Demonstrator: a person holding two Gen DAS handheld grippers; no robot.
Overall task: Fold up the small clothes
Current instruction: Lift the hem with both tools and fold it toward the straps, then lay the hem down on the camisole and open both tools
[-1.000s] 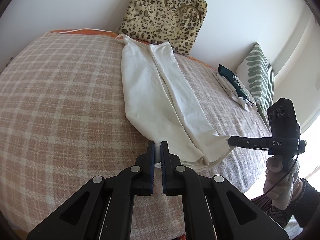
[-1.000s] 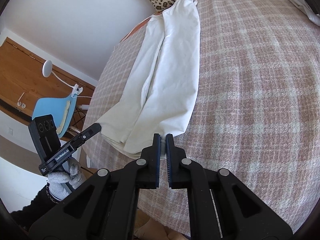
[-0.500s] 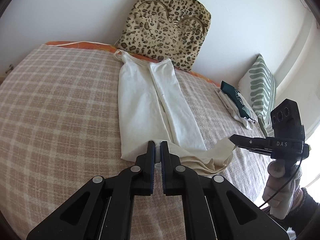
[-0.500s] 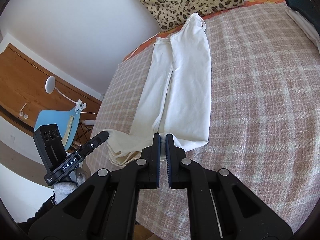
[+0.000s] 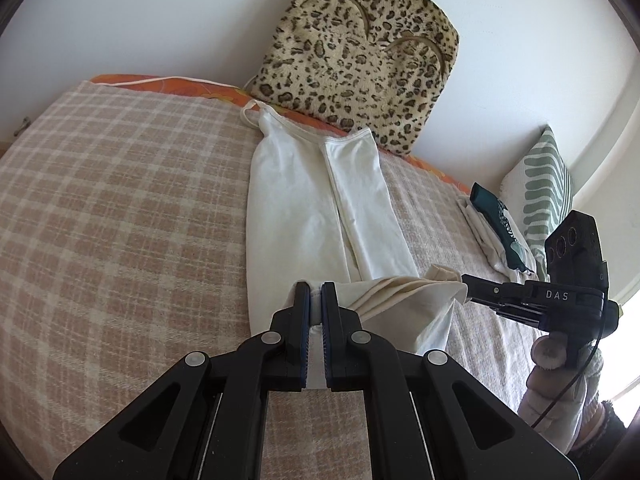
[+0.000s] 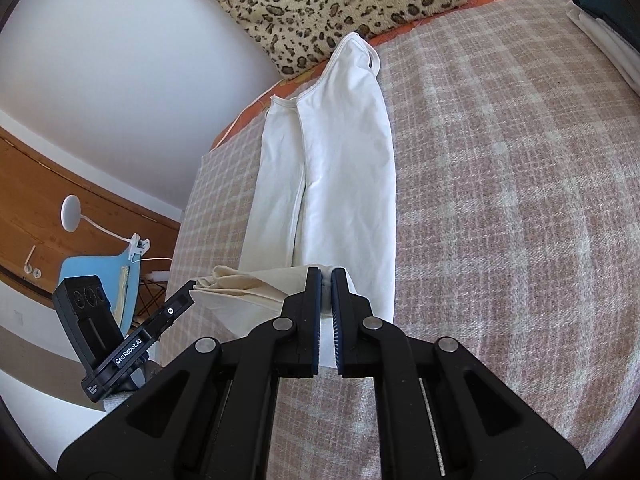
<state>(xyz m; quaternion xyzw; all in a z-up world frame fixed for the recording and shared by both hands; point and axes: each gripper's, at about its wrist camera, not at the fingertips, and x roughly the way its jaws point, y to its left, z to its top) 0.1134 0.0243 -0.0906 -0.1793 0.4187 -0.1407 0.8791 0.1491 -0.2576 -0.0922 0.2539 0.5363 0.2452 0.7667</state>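
A white strappy top (image 5: 312,208) lies lengthwise on the checked bed cover, its sides folded in, straps toward the leopard cushion. My left gripper (image 5: 315,300) is shut on the left corner of its bottom hem. My right gripper (image 6: 326,286) is shut on the right corner of the hem and also shows in the left wrist view (image 5: 466,284). The hem is lifted off the bed between them and hangs in folds over the top's lower part. The top shows in the right wrist view (image 6: 340,168), as does the left gripper (image 6: 188,294).
A leopard-print cushion (image 5: 356,52) leans on the wall at the bed's far edge. A folded stack with a dark teal item (image 5: 494,220) and a green striped pillow (image 5: 544,184) lie at the right. A blue chair (image 6: 96,276) and lamp stand beyond the bed's left edge.
Both grippers have lifted the bottom hem off the bed and carried it up over the top's lower part, toward the straps. Both stay shut on the hem corners.
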